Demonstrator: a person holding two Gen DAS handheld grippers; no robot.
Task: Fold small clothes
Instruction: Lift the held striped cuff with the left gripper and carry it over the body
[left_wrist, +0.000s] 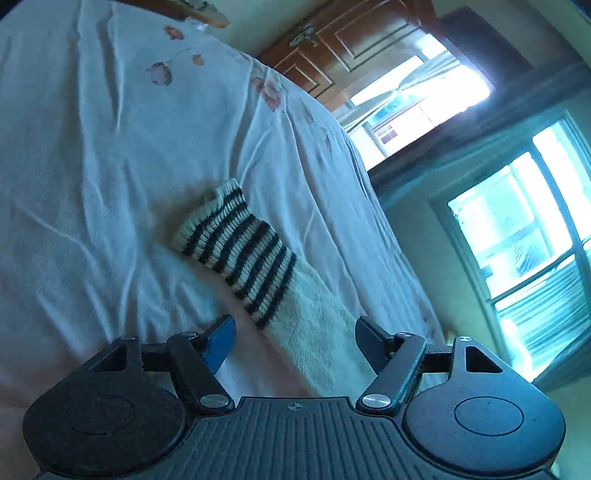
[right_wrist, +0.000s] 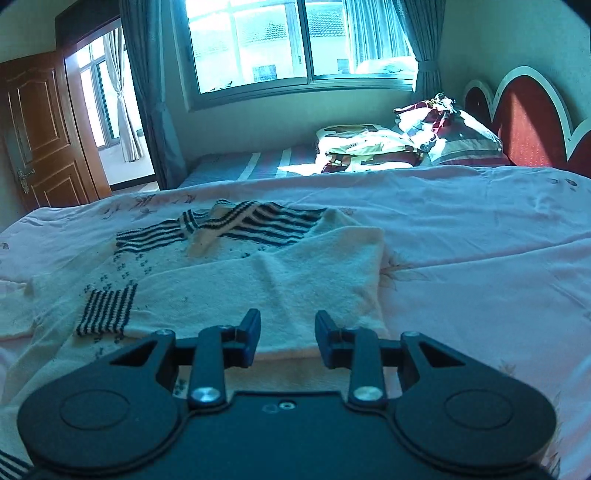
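Left wrist view: the left gripper (left_wrist: 295, 341) hangs over the bed (left_wrist: 92, 166), jaws wide apart. A cream sleeve (left_wrist: 258, 266) with black stripes at its cuff runs between the jaws without touching either pad, lying on the sheet near the bed's edge. A door (left_wrist: 332, 55) and windows fill the tilted background.

Right wrist view: the right gripper (right_wrist: 287, 339) has its jaws partly apart, gripping nothing, just above the near hem of the sweater (right_wrist: 258, 288). The sweater lies flat mid-bed, its striped sleeves crossed at the far side. Pillows (right_wrist: 424, 140) sit at the far corner by the headboard (right_wrist: 528, 122).
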